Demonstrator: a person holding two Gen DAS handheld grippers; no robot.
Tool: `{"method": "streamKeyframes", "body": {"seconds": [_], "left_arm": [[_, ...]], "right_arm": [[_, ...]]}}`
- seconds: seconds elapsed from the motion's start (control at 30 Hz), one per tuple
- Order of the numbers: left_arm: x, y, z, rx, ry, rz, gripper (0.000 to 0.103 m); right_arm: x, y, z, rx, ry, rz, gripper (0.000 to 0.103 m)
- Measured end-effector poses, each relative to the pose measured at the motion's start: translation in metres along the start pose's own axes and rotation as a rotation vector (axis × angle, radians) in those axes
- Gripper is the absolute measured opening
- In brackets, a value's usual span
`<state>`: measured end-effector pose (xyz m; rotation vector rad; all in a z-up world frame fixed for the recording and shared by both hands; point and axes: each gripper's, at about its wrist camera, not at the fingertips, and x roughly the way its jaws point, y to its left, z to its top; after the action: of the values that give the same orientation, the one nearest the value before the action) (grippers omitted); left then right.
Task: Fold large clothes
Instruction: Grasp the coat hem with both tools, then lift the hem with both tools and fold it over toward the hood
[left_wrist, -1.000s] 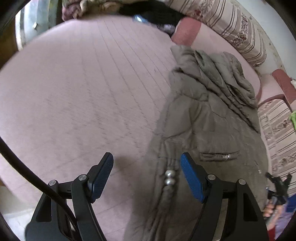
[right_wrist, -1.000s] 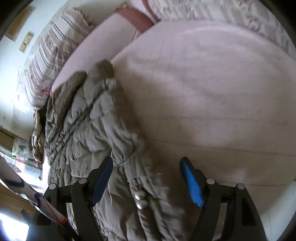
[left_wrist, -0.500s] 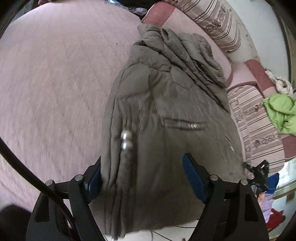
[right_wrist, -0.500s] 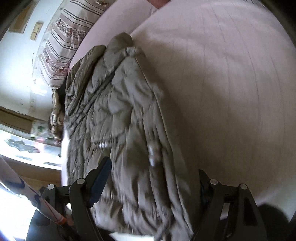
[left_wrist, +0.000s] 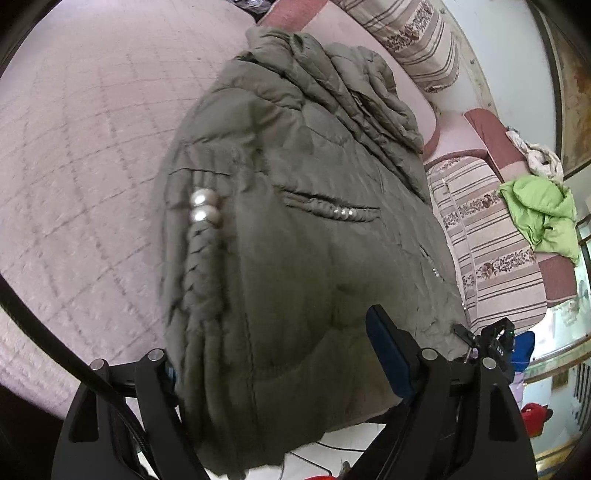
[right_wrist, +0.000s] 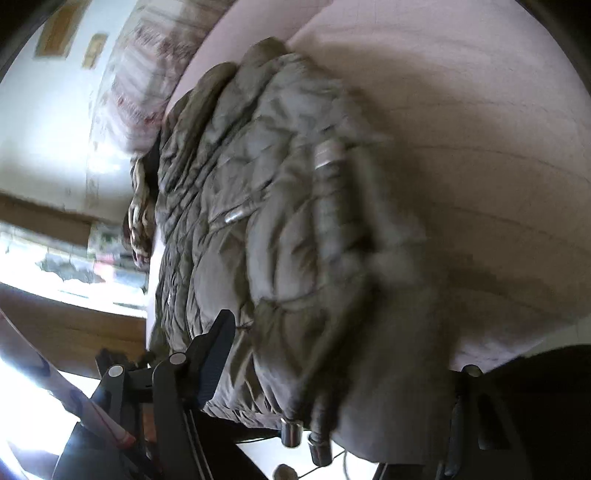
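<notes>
One olive padded coat (left_wrist: 317, 236) lies on a pink quilted bed (left_wrist: 85, 155), its hem hanging over the near edge, and both the left gripper (left_wrist: 273, 365) and the right gripper (right_wrist: 332, 354) stand wide with the hem between their fingers, gripping nothing yet. Two large pearls (left_wrist: 203, 206) trim the coat's edge and three small ones sit on its pocket. The likely risk is the thick, slippery padding slipping out, or only the top layer getting pinched.
</notes>
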<state>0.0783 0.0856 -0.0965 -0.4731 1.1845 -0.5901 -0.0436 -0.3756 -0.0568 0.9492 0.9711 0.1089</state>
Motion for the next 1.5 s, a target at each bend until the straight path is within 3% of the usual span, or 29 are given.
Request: {"method": "streamKeyframes", "body": {"seconds": [0.2,0.47,0.5,0.53,0.57,0.6,0.7,1.0,1.33,1.5], "left_arm": [[0.013,-0.020,-0.008,0.066,0.013,0.025,0.080],[0.013,-0.019,-0.006,0.002,0.000,0.062,0.077],[0.014,-0.021,-0.006,0.000,-0.005,0.085,0.061],[0.014,-0.024,-0.006,0.002,-0.008,0.164,0.048],[0.013,-0.026,-0.006,0.004,-0.006,0.204,0.035],[0.011,-0.026,-0.007,0.001,-0.007,0.213,0.029],[-0.009,-0.031,-0.005,-0.016,-0.044,0.185,0.023],[-0.065,-0.061,0.000,0.023,-0.155,0.133,0.019],[-0.096,-0.062,-0.035,0.065,-0.178,0.192,0.019],[-0.098,-0.089,-0.010,0.117,-0.243,0.221,0.019]], "right_arm": [[0.013,0.018,-0.001,-0.029,-0.040,0.022,0.069],[0.042,0.043,-0.003,-0.112,-0.071,-0.121,0.069],[0.041,0.043,-0.003,-0.107,-0.078,-0.126,0.069],[0.040,0.043,-0.003,-0.098,-0.084,-0.132,0.067],[0.038,0.042,-0.004,-0.084,-0.093,-0.148,0.059],[0.036,0.042,-0.004,-0.071,-0.102,-0.172,0.047],[0.023,0.041,-0.002,-0.050,-0.121,-0.168,0.026],[-0.028,0.082,-0.005,-0.155,-0.199,-0.091,0.019],[-0.067,0.108,-0.035,-0.271,-0.180,-0.065,0.019],[-0.065,0.133,-0.022,-0.320,-0.195,-0.069,0.019]]}}
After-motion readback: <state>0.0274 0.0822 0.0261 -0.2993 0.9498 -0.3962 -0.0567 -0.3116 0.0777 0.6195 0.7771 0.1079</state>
